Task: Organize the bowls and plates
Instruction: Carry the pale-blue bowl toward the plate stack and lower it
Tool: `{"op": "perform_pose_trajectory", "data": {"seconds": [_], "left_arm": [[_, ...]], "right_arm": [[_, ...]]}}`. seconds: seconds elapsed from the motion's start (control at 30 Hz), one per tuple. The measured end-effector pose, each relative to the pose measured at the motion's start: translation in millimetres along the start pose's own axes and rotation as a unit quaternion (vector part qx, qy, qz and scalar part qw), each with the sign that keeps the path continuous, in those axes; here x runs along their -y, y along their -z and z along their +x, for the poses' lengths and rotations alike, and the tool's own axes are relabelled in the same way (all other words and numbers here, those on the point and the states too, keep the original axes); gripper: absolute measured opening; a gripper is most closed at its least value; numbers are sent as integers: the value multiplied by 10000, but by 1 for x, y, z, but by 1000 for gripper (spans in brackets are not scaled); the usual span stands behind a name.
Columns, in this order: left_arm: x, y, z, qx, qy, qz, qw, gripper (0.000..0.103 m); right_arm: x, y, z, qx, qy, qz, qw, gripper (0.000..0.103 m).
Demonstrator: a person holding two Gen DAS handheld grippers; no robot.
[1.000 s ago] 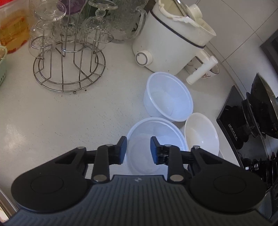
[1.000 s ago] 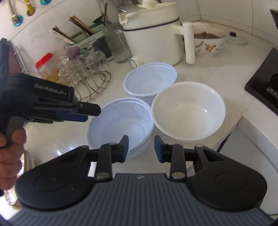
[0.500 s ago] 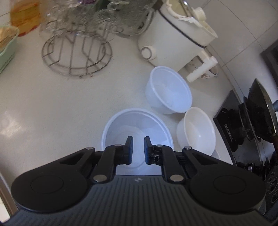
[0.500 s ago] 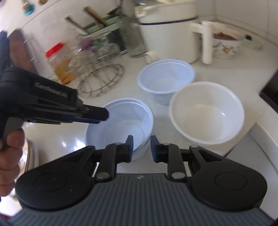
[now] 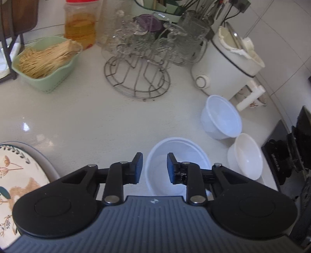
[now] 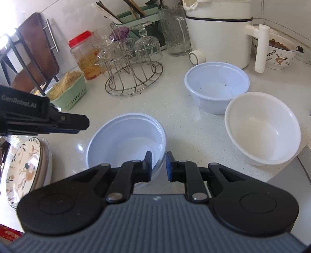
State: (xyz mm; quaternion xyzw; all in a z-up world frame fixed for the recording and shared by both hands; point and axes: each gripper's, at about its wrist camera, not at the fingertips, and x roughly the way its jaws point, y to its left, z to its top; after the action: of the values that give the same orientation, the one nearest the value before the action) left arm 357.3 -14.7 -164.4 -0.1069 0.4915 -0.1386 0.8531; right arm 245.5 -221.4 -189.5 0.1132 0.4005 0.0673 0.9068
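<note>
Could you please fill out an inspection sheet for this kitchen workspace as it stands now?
Surface: pale speckled counter, dry, with a few dark specks.
Job's things: near translucent bowl, far translucent bowl and white bowl, all upright and empty; patterned plates stacked at the left.
Clutter: glass rack, red-lidded jar, green basket, white appliance, food bowl.
Grippers: left gripper is opening by the near bowl and grips nothing; right gripper is closing, with that bowl's rim between its jaws.
Cables: dark leads at the wall.
Surroundings: stove, cutting board.
</note>
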Motion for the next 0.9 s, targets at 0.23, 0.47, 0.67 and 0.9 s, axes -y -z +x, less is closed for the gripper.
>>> {"op": "perform_pose_trajectory", "data": {"seconds": [0.23,0.47,0.67,0.9], "left_arm": [[-15,20,19,-258,9,-293,9992,30],[-24,31,21,-349,91,-429,9984,23],[-35,32,2,-148,-106,-559,9983,23],[-47,25,-13,78,-282,-766,9966,23]], "right_arm": [[-1,2,2,-88,-60,31,9999,18],[-10,5,2,-173,-225,-57,9996,18],[-22,3,2,-194,-449,-130,9987,18],[-37,-4,14,-402,-731,-328,9960,20]]}}
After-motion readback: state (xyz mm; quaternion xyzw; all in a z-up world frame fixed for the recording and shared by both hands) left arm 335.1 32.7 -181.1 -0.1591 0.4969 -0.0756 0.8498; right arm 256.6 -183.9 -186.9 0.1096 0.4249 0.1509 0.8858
